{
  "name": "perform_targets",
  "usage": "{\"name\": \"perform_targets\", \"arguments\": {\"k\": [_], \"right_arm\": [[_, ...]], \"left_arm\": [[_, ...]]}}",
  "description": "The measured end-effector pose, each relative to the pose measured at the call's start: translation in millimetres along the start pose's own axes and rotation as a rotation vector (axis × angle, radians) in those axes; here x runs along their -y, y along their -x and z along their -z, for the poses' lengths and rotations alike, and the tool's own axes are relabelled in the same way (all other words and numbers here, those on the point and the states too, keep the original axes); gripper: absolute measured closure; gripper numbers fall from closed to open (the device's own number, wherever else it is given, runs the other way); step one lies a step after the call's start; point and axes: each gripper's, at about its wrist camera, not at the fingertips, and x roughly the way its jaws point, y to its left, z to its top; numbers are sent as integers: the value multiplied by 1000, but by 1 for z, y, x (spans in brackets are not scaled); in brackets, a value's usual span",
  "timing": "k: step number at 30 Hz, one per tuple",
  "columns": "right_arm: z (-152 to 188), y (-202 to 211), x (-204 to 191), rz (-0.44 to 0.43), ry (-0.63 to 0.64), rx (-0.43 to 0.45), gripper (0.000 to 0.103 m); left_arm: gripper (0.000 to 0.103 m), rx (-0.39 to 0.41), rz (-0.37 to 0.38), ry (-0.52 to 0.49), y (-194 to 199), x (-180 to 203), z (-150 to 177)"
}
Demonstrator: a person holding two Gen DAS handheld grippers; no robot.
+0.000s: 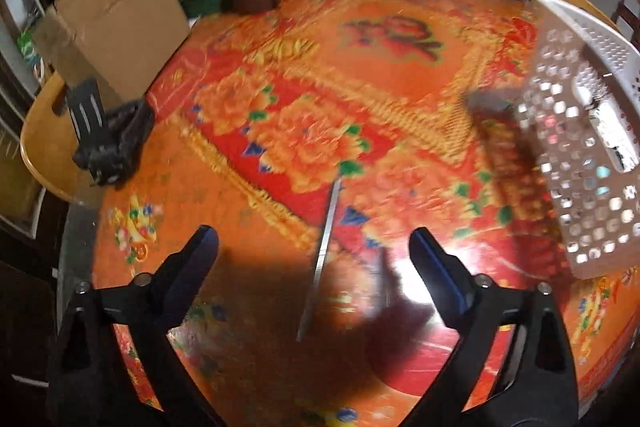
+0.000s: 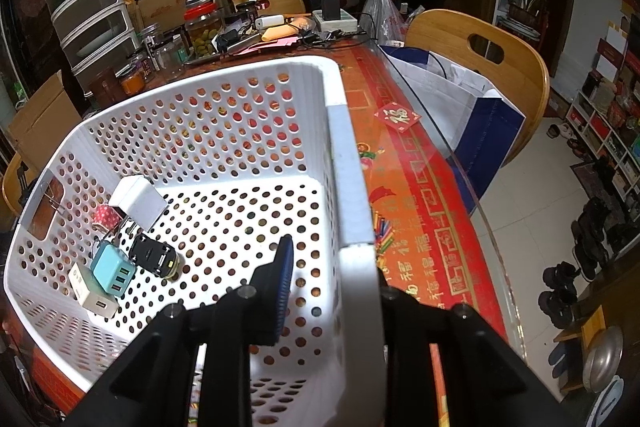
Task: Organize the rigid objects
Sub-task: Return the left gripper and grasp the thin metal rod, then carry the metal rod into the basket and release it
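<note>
A white perforated basket (image 2: 256, 75) stands on the red floral table. Inside it lie a teal USB charger (image 2: 112, 269), a white charger (image 2: 94, 293), a black adapter (image 2: 154, 254), a white plug block (image 2: 138, 203) and a red dotted tape roll (image 2: 105, 215). My right gripper (image 2: 332, 291) straddles the basket's right wall (image 2: 352, 187), one finger inside and one outside, shut on it. My left gripper (image 1: 314, 241) is open and empty above the table; a thin metal ruler (image 1: 322, 259) lies between its fingers. The basket (image 1: 580, 131) shows blurred at right, seemingly lifted.
A black object (image 1: 110, 143) lies at the table's left edge beside a cardboard box (image 1: 116, 27). Jars and clutter (image 2: 204, 31) crowd the far end. A wooden chair (image 2: 480, 67) with a paper bag (image 2: 460, 99) stands at right. A glass edge (image 2: 460, 163) borders the table.
</note>
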Motion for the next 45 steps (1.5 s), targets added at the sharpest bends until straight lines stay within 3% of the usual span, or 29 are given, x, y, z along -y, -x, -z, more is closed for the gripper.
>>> {"name": "perform_targets", "arguments": {"k": [2, 8, 10, 12, 13, 14, 18, 23, 31, 38, 45], "right_arm": [[0, 0, 0, 4, -1, 1, 80], [-1, 0, -1, 11, 0, -1, 80], [-1, -1, -2, 14, 3, -3, 80], [-1, -1, -2, 14, 4, -4, 80], [-1, -1, -2, 14, 3, -3, 80], [-1, -1, -2, 15, 3, -3, 80], [-1, -1, -2, 13, 2, -3, 80], [-1, -1, -3, 12, 3, -2, 80], [-1, -1, -3, 12, 3, -1, 80], [-1, -1, -3, 12, 2, -2, 80], [-1, -1, -3, 11, 1, -1, 80]], "left_arm": [[23, -25, 13, 12, -13, -5, 2], [27, -9, 36, 14, -28, -9, 10], [32, 1, 51, 15, -28, -9, 10], [48, 18, 85, 22, -27, -8, 11], [66, 23, 104, 26, -26, -7, 10], [78, 22, 117, 29, -26, -6, 9], [96, 17, 62, -18, -22, 8, 8], [98, 26, -26, -79, -18, 26, 12], [98, 37, -26, -78, -10, 27, 18], [98, 99, -19, -73, 18, 29, 12], [98, 150, -72, -104, 44, 35, 4]]}}
